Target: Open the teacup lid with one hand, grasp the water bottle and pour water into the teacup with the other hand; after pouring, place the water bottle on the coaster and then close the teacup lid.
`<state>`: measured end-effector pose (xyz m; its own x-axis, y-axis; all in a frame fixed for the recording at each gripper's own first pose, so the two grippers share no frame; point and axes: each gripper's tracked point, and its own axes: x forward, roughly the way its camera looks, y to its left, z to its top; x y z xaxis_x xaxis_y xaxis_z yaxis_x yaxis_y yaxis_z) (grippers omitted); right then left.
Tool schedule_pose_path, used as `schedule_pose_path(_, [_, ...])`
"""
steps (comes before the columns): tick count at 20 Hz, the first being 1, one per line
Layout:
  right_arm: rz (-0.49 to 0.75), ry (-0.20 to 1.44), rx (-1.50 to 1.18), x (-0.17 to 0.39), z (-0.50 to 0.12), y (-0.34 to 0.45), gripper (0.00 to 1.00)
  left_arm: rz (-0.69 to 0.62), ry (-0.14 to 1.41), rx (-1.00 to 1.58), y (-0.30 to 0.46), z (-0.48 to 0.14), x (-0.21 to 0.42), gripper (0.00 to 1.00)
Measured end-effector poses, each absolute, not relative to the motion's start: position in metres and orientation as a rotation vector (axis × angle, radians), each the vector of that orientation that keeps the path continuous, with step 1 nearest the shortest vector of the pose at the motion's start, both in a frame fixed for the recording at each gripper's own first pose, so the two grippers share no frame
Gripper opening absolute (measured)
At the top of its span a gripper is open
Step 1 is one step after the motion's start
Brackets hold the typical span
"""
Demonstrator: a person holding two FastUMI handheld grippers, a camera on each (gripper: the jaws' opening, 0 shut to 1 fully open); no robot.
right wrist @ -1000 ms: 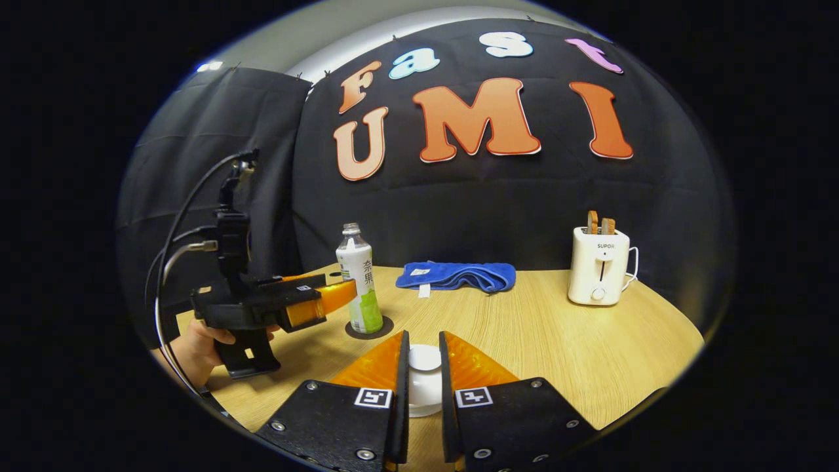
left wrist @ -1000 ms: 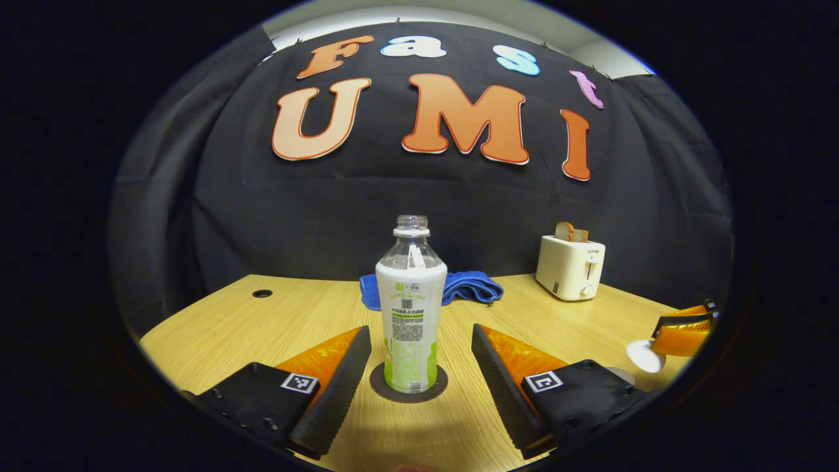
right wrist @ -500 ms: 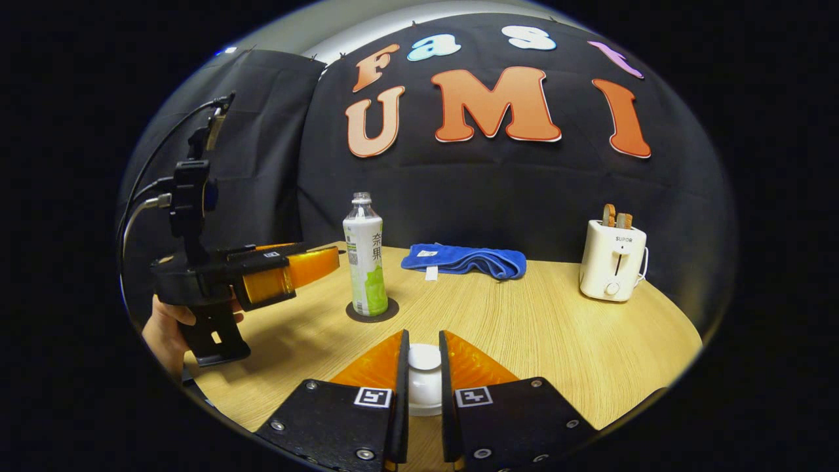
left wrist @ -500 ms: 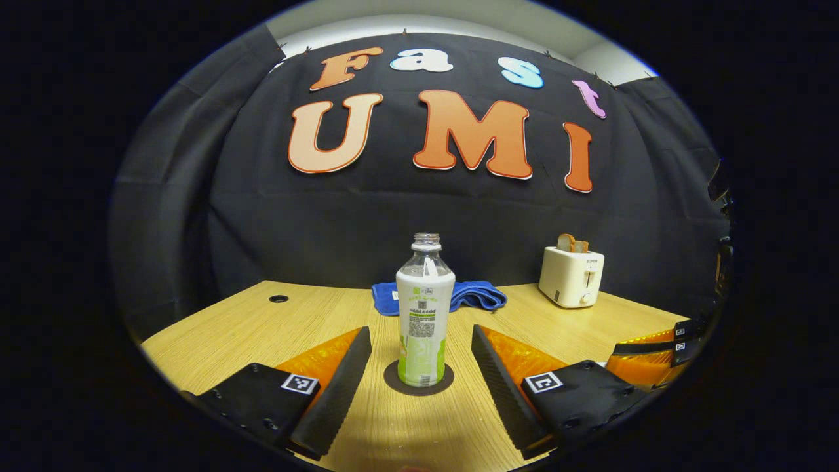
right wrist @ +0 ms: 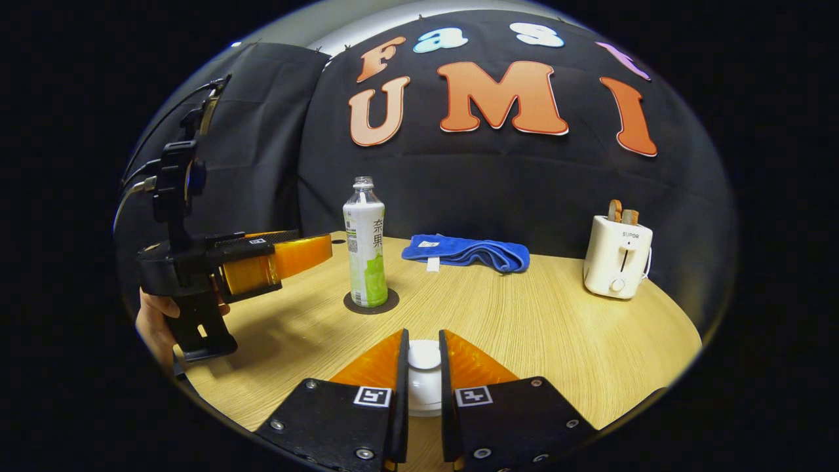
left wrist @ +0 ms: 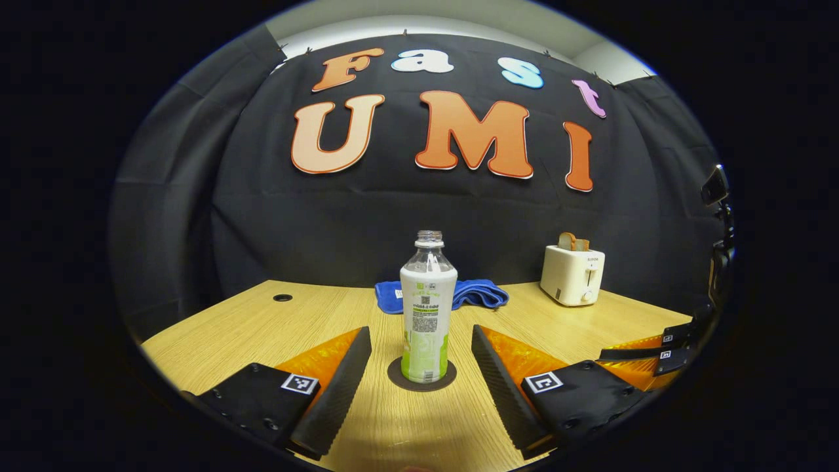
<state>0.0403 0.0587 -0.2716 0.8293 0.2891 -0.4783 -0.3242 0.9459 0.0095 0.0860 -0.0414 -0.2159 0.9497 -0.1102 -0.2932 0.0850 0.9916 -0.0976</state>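
Table (left wrist: 249,328) light wood grain, pale yellow-tan, one small dark round hole (left wrist: 282,297) far left of the left hand-held gripper (left wrist: 419,367). Water bottle (left wrist: 428,308) straight ahead of it: clear neck, white label shading to bright green at the base, dark print blocks. Coaster (left wrist: 419,383) under it dark brown-grey, plain. Towel (right wrist: 468,252) behind the bottle solid blue with a small white tag. Toaster (right wrist: 617,255) ahead and right of the right hand-held gripper (right wrist: 423,387) cream-white, brown toast (right wrist: 623,213) on top. Teacup lid (right wrist: 424,357) between its fingers plain white. Gripper bodies black with black-and-white square markers (right wrist: 372,396).
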Motion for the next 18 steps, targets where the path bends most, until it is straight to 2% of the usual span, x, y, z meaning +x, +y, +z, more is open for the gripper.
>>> schedule_pose_path(6, [0.321,0.484,-0.079,0.039,-0.268,0.058,0.24,-0.099,0.294,-0.074,-0.044,-0.212,0.084,0.98])
schedule_pose_path(7, [0.319,0.471,-0.075,0.040,-0.263,0.059,0.29,-0.099,0.290,-0.067,-0.044,-0.209,0.083,0.98])
schedule_pose_path(11, [0.315,0.412,-0.049,0.042,-0.236,0.057,0.40,-0.094,0.255,-0.048,-0.041,-0.193,0.079,0.96])
schedule_pose_path(14, [0.293,0.360,-0.042,0.042,-0.209,0.052,0.56,-0.087,0.247,-0.056,-0.038,-0.181,0.074,0.98])
schedule_pose_path(17, [0.270,0.290,-0.021,0.042,-0.172,0.046,0.67,-0.069,0.212,-0.062,-0.027,-0.155,0.068,0.96])
schedule_pose_path(18, [0.262,0.268,-0.015,0.041,-0.160,0.043,0.72,-0.058,0.200,-0.054,-0.022,-0.148,0.065,0.98])
